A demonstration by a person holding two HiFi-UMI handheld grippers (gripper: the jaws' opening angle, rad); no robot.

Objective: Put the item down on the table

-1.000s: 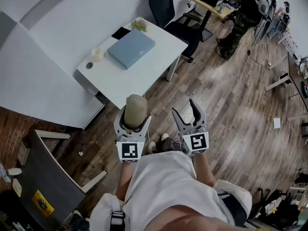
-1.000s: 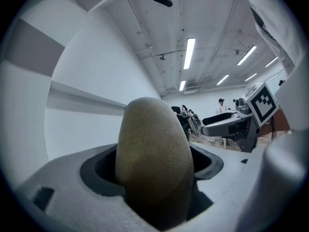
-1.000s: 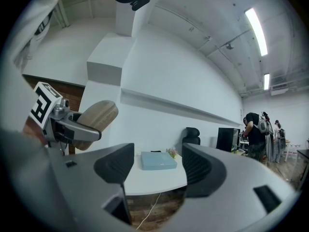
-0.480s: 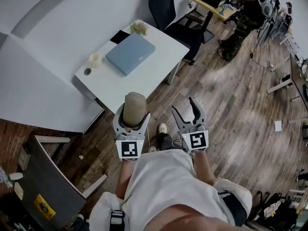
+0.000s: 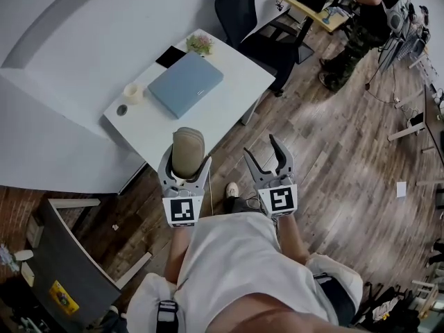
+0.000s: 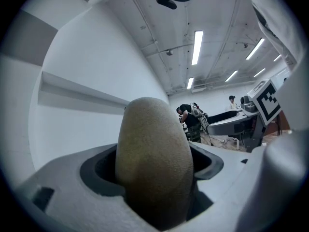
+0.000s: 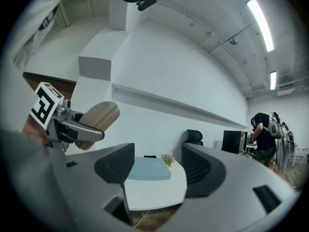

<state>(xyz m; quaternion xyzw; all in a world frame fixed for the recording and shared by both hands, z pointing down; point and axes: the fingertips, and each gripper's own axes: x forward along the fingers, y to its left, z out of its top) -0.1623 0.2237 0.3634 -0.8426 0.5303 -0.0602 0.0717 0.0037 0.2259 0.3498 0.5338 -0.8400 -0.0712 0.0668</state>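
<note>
left tool (image 5: 186, 162) is seen clamped on the tan oblong item (image 5: 187, 146), which stands upright between the jaws with its rounded, rough-grained top well above them. in the left gripper view the gap is filled by the item and both jaws are pressed to its sides. right tool (image 5: 263, 151) is held wide, jaws well apart, nothing gripped; through the gap in the right gripper view only the white bench (image 5: 225, 109) is seen, farther off. both tools are held side by side in the air over the wooden floor (image 5: 333, 151), near the bench's front edge; the item is carried clear of the bench, not touching it. on the bench are noted a flat blue-grey case (image 5: 186, 84), a small plant (image 5: 200, 44), a dark flat slab (image 5: 171, 57) and a small pale round object (image 5: 132, 92). a black office chair (image 5: 239, 9) is seen beyond the bench.
</note>
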